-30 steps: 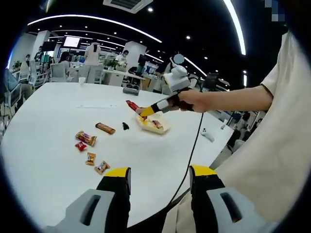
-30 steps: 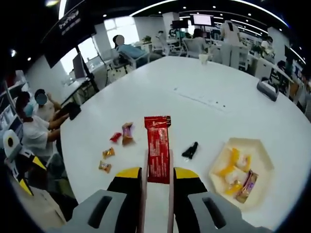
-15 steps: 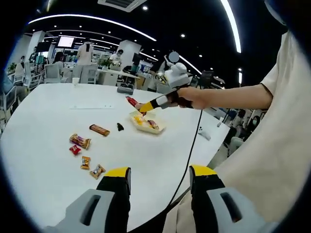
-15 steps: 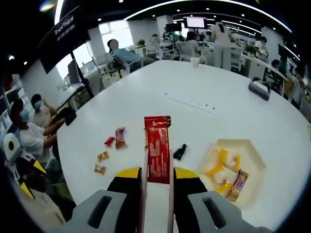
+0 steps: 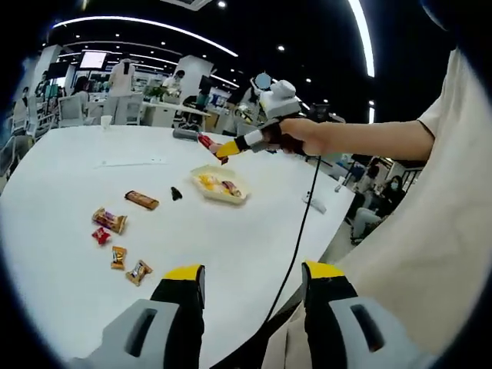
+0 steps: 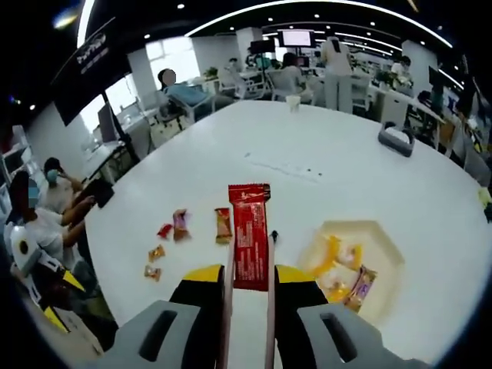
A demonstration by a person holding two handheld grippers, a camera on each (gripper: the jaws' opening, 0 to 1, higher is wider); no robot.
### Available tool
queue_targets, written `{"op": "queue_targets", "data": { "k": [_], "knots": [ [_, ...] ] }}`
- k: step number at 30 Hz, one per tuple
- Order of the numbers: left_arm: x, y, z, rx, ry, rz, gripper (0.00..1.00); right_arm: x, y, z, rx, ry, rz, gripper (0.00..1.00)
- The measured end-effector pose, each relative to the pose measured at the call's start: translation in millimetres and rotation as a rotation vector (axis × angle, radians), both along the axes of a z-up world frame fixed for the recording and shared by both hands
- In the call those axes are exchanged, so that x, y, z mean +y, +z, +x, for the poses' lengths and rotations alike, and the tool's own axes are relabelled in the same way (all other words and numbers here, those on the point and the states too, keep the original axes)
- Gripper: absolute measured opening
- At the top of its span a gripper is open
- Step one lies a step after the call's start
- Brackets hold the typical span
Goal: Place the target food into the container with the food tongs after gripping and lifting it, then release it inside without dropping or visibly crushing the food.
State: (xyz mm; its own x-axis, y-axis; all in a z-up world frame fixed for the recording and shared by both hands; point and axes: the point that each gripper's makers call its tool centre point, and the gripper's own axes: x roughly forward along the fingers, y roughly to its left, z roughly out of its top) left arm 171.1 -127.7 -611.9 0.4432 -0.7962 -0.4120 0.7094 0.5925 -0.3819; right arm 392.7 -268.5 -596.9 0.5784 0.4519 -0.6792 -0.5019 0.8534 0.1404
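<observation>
Left gripper [image 5: 250, 280] is released, its jaws apart over the white bench [image 5: 69, 192]. Right gripper [image 6: 249, 275] clenches pink tongs [image 6: 227, 292] grasping a red snack bar [image 6: 249, 234], lifted above the bench just left of the yellow tray [image 6: 384, 250].

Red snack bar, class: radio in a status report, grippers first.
Right gripper shut on tongs, red snack bar pinched, lifted above table. Left gripper open. Tray lower right, path open.
</observation>
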Motion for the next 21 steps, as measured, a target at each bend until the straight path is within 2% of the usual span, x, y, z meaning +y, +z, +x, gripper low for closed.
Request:
{"op": "queue_targets", "data": {
  "k": [4,6,9,13,21],
  "knots": [
    [-11.9,4.7,1.4,-0.005,-0.086,0.012,0.50,-14.9,14.2,6.3,-0.031,-0.044,0.021,0.24],
    [-14.6,7.6,6.8,-0.014,-0.103,0.013,0.50,-25.1,19.0,6.1,-0.043,-0.062,0.024,0.24],
    [-17.1,10.8,15.3,-0.013,-0.104,0.004,0.50,-41.4,23.2,5.8,-0.054,-0.091,0.026,0.24],
    [-21.5,17.9,18.3,-0.041,-0.119,0.001,0.50,-59.5,25.7,3.8,-0.062,-0.109,0.021,0.24],
    [-26.0,13.8,16.6,-0.038,-0.103,-0.020,0.49,-82.1,28.5,3.3,-0.064,-0.126,-0.009,0.24]
  ]
}}
